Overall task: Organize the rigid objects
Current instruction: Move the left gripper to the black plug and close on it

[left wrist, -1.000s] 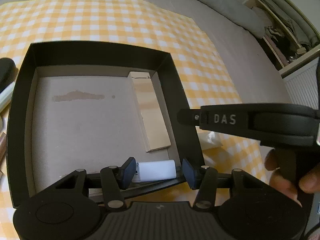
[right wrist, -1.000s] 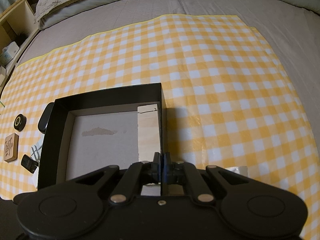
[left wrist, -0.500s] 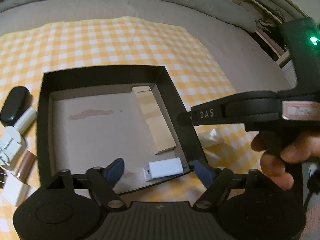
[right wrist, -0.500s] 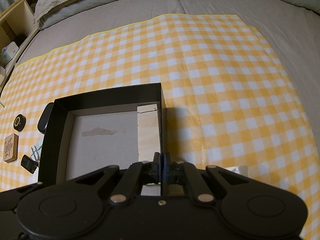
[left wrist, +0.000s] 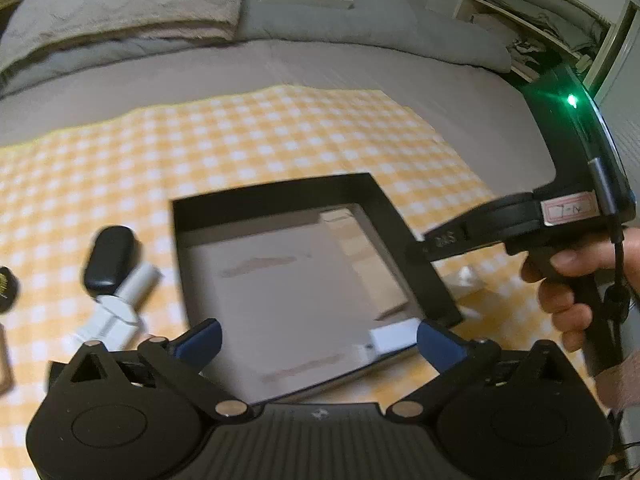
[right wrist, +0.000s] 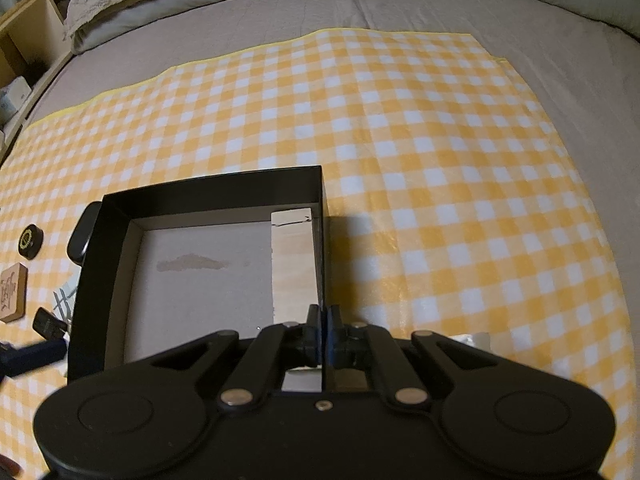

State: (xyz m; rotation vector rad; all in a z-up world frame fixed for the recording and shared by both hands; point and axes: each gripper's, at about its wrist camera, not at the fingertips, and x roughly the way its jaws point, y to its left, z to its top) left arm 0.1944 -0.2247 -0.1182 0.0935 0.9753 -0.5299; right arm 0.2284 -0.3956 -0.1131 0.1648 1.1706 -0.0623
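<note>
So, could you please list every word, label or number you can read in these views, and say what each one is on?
"DAS": raised letters on the right claw's arm, blurred, only just readable.
Red-framed sticker on the right claw's body: handwriting, too blurred to read.
Wooden block: dark carved characters, too small to read.
Round black tin: gold ring of print, unreadable.
Nothing legible on the black box or the white adapter.
</note>
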